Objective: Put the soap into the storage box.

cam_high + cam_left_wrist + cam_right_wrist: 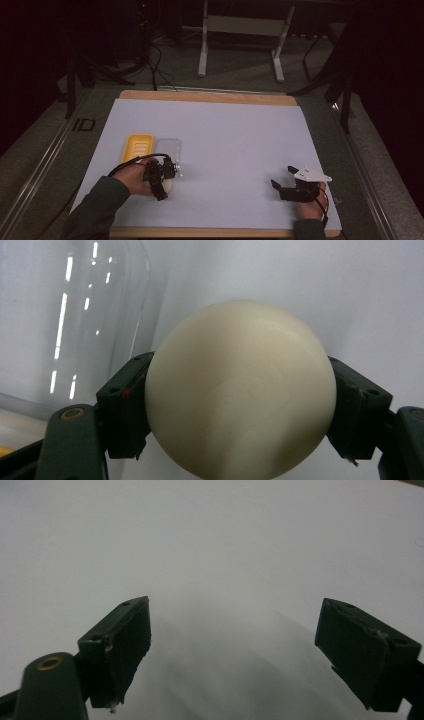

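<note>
From above, the left tongs [162, 182] sit at the desk's [230, 145] near-left, just by a yellow tray [137, 146] and a clear lid [169, 149]. Their own view shows them pinching a cream ball [240, 390]. The right tongs [250, 650] hang spread over bare white.

cream ball [240, 390] bottom cut off by left gripper view's lower edge, in high view mostly hidden under left gripper [162, 181], clear lid [65, 325] cropped at left and top, faint in high view, yellow tray [137, 146] near end behind left hand [135, 177]
</note>
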The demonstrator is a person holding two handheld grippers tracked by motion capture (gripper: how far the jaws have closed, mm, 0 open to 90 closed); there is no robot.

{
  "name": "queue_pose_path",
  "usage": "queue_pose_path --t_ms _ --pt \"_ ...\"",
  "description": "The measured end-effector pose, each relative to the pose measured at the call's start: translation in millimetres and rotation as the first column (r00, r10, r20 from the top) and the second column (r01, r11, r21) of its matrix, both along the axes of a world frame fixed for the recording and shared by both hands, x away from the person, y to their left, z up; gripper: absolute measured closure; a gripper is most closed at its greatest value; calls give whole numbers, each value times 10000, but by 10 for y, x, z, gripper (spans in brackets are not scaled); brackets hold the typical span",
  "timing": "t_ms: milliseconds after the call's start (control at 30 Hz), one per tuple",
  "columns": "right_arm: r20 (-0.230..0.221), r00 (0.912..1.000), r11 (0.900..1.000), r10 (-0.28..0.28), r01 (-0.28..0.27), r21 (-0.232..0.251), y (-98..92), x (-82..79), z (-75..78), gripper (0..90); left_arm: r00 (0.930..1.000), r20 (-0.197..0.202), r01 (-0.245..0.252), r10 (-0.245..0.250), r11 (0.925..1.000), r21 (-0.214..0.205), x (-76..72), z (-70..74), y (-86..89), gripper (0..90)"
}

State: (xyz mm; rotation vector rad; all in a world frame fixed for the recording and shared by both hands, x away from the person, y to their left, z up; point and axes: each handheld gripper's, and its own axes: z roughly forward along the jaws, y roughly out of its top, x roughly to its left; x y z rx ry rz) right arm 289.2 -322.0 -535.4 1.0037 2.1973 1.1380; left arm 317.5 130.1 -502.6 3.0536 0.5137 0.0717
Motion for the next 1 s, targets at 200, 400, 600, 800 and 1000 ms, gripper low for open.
queue_pose_path --t_ms 200,400,600,800,1000 --pt "5 10000 10000 -1 1 5 0 0 0 147 9999 67 -90 89 9999 51 20 26 50 249" --pt "13 10000 10000 3 -3 4 0 0 0 147 9999 96 -132 132 9999 12 30 69 71 249" --pt "13 10000 10000 -1 1 8 0 -1 0 147 9998 -1 -189 189 9998 -62 45 119 91 249" --pt "22 10000 10000 5 -5 0 -1 -1 0 147 9997 58 -252 252 9996 -105 58 165 109 249" --pt "22 10000 10000 9 -9 -2 0 -1 0 147 9994 104 -325 327 9994 -128 68 213 131 249"
